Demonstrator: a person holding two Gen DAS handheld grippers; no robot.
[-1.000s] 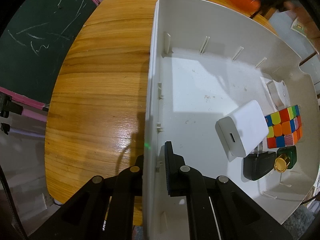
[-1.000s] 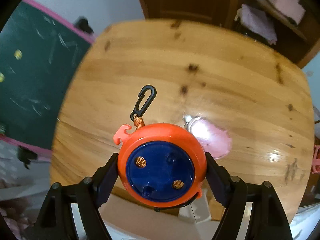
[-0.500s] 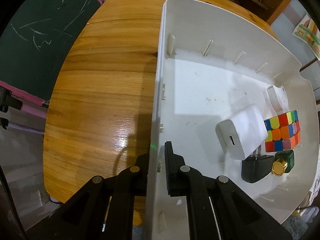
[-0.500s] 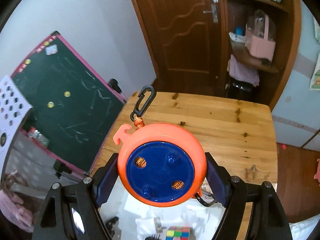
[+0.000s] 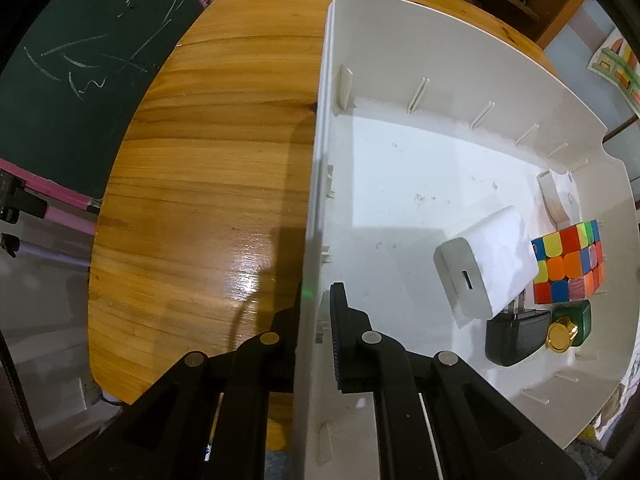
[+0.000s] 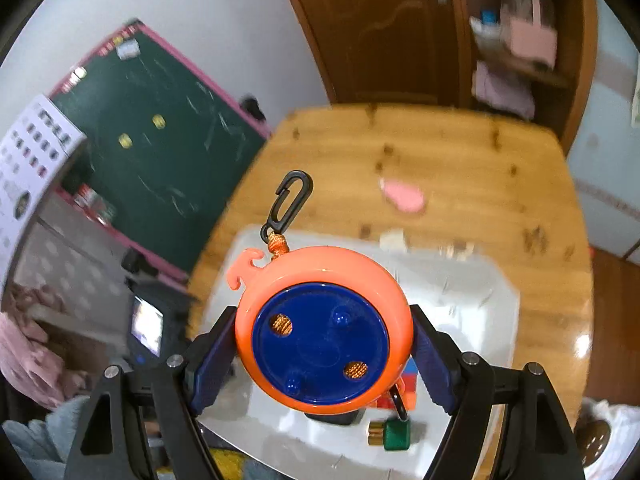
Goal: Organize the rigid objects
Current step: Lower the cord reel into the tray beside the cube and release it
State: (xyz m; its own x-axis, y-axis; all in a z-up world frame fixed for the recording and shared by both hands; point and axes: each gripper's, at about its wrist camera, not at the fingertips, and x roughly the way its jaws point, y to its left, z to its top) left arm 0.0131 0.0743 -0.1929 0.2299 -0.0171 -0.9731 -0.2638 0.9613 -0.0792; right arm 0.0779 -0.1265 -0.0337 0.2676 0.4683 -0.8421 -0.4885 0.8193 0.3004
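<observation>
My left tongs [image 5: 316, 300] pinch the white bin [image 5: 460, 60] by its side wall, steadying it on the wooden surface [image 5: 208, 184]. My right tongs [image 6: 324, 344] squeeze the orange-and-blue cord reel [image 6: 324, 330] above the bin. I should lower it onto the bare floor beyond the white charger [image 5: 486, 264] and cube [image 5: 568, 266], then let go.

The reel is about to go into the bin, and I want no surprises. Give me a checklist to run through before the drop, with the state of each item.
1. Right gripper squeezes the orange reel between both fingers: ok.
2. Left gripper is shut on the white bin's side wall, steadying it: ok.
3. Reel is above the bin: ok, the bin floor shows beneath it.
4. Free floor space in the bin: ok, the half away from the white charger, puzzle cube, black adapter and green bottle is bare.
5. Black hook clear of the bin rim: cannot tell.
</observation>
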